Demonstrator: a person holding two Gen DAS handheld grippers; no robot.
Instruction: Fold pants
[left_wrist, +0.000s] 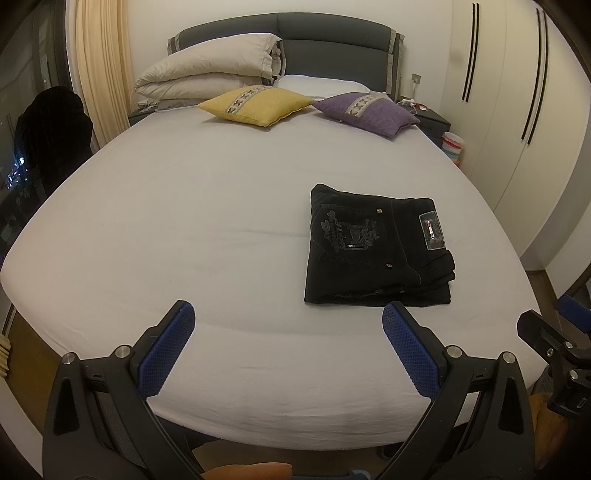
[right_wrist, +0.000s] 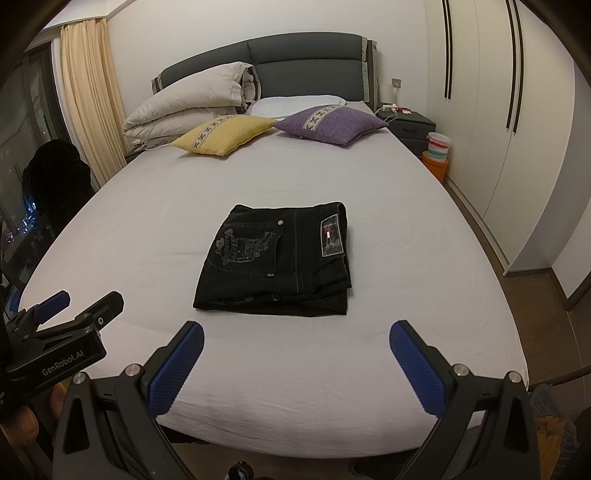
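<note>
Pants (right_wrist: 275, 260) are laid folded on the bed (right_wrist: 369, 221); the left tool (left_wrist: 288, 325) and right tool (right_wrist: 297, 339) are held apart, empty.

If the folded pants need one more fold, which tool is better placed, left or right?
The right tool, probably. In its view the black pants lie straight ahead, centred between its open fingers. From the left tool they sit off to the right. Both tools are open and apart from the cloth.
</note>
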